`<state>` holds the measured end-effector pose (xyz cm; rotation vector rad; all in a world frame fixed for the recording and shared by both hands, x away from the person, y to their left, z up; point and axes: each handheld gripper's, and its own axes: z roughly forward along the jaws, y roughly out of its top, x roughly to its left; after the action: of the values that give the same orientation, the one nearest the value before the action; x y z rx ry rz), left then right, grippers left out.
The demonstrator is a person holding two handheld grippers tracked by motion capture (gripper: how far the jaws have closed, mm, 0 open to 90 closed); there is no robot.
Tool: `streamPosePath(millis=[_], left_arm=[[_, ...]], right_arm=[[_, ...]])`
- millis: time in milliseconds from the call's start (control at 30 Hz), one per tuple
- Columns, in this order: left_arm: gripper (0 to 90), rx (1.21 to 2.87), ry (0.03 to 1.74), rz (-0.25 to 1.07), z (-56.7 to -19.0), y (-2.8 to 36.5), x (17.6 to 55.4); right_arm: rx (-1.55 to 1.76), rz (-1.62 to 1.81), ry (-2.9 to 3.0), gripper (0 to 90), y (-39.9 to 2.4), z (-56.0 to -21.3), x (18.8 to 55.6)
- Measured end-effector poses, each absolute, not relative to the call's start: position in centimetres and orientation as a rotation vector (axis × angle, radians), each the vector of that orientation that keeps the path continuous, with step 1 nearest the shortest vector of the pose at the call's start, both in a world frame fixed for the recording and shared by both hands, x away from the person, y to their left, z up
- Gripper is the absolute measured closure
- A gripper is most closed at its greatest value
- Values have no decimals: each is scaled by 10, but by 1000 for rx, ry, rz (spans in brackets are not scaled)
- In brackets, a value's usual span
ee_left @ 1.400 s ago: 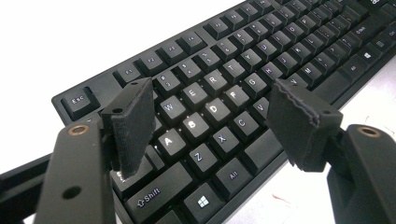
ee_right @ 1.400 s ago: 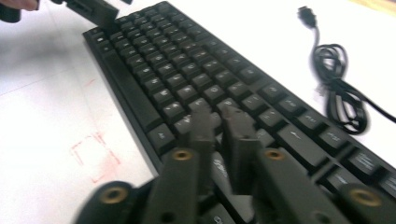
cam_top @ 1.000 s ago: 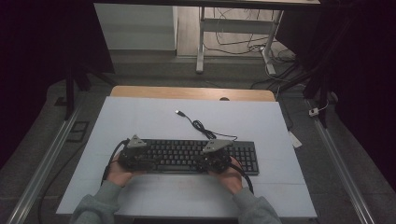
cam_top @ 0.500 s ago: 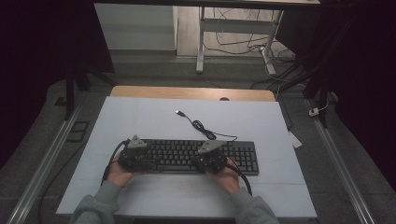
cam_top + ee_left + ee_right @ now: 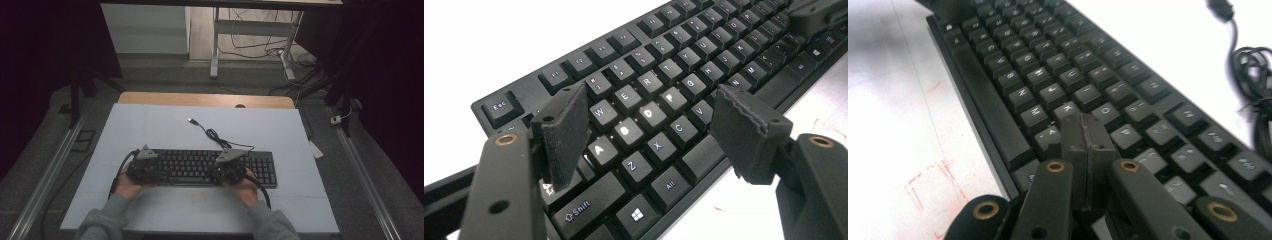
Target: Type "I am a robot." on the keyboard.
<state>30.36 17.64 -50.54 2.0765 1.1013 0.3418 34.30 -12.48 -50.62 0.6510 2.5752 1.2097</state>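
Keyboard: a black keyboard lies flat on the white table top, in the lower middle of the high view, long side running left to right.
Left gripper: in the high view the left gripper sits over the keyboard's left end, held from below by the left hand.
Left jaws: spread wide in the left gripper view; nothing between the pads, which hang above the letter keys at lower centre of that frame. Whether a pad touches a key I cannot tell.
Right gripper: in the high view the right gripper is over the keyboard right of its middle, with the right hand behind it.
Right jaws: pressed together in the right gripper view, pad against pad, holding nothing; the tip is at the keys in the lower middle of that frame, contact unclear.
Cable: the high view shows the keyboard's black cable in a loose bunch above the keyboard, its plug lying free on the table top; the right gripper view catches the bunch at its right edge.
High view alone: grey sleeves at the bottom edge, a wooden strip past the table top's far edge.
Close views alone: key legends, and faint red marks on the table top at lower left of the right gripper view.
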Motion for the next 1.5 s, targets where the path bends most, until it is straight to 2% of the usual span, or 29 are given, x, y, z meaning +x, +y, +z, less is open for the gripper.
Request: streamPosePath(millis=[67, 333, 500, 667, 1133, 1500], left_arm=[[315, 2074, 1098, 340, -505, 177, 303], [315, 2073, 1101, 339, -505, 177, 303], [312, 2080, 1097, 344, -506, 176, 304], [310, 2088, 1094, 343, -506, 174, 304], [309, 2083, 1086, 356, -506, 175, 301], [308, 2064, 1092, 375, -509, 185, 285]], right_arm=[[655, 1236, 2561, 894, -128, -505, 343], [673, 1258, 2497, 644, -149, -499, 341], [732, 1257, 2451, 567, -168, -497, 340], [769, 1244, 2419, 535, -186, -497, 339], [764, 1207, 2419, 498, -198, -500, 336], [847, 1184, 2365, 477, -248, -501, 321]])
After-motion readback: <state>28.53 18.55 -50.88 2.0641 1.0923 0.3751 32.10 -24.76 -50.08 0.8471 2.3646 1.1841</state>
